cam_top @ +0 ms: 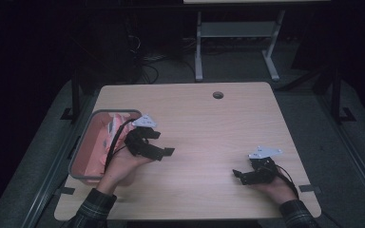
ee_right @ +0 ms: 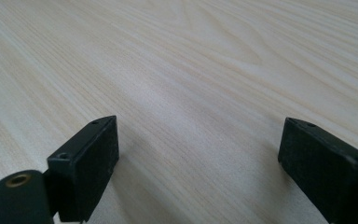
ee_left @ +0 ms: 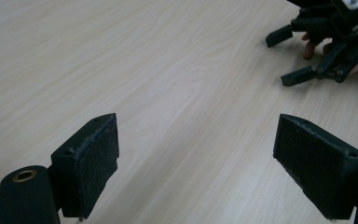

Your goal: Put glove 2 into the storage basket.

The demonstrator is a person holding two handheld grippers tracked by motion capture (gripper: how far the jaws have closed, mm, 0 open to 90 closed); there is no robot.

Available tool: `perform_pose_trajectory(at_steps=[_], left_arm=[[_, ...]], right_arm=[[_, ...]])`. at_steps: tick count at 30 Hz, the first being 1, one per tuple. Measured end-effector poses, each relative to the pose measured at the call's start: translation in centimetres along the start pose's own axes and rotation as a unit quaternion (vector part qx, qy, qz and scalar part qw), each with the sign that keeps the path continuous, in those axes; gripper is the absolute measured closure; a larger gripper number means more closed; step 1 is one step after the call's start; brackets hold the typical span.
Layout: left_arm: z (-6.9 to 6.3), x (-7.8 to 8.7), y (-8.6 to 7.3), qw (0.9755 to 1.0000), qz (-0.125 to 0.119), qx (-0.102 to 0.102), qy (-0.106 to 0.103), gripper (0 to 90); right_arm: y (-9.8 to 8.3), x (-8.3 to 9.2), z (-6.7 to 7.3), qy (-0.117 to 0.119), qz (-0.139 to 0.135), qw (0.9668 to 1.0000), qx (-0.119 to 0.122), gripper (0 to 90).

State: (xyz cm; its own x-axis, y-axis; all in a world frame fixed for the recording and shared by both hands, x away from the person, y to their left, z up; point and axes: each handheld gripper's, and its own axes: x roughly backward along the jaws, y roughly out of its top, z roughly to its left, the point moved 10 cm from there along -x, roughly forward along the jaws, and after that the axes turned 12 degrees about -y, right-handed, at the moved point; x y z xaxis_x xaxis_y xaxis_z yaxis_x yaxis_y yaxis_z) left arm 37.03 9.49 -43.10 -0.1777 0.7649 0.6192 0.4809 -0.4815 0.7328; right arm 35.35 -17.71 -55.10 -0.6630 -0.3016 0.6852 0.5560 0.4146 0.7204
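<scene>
Currently, bin: grey-rimmed bin (cam_top: 82, 148) with pink contents at the table's (cam_top: 209, 123) left edge.
Left gripper (cam_top: 164, 140): beside bin, jaws spread, empty.
Right gripper (cam_top: 238, 175): near front-right edge, jaws spread (also seen from the left gripper view (ee_left: 292, 56)).
Room: bare wood between them.

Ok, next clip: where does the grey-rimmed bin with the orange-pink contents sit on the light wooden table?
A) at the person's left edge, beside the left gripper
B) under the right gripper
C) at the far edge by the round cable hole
A: the grey-rimmed bin sits at the light wooden table's left edge, with the left gripper just beside it.
</scene>
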Motion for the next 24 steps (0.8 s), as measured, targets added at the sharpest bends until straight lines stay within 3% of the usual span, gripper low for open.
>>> perform_pose_trajectory(at_steps=[7,18,22,24], left_arm=[[-1.3,-2.6,-0.9,0.9999,0.010,-0.009,-0.008,13.6],[-2.1,-5.9,-2.5,0.9990,0.031,-0.032,-0.004,13.5],[-2.3,-6.8,-3.0,0.9990,0.032,-0.030,-0.005,13.5],[-2.3,-7.4,-3.3,0.9983,0.039,-0.043,-0.003,13.5]], right_arm=[[0.0,0.0,0.0,0.001,0.001,1.0000,0.000,11.6],[0.0,0.0,0.1,0.002,0.002,1.0000,0.000,11.6],[0.0,0.0,0.1,0.002,0.002,1.0000,0.000,11.6],[0.0,0.0,0.1,0.002,0.001,1.0000,0.000,11.6]])
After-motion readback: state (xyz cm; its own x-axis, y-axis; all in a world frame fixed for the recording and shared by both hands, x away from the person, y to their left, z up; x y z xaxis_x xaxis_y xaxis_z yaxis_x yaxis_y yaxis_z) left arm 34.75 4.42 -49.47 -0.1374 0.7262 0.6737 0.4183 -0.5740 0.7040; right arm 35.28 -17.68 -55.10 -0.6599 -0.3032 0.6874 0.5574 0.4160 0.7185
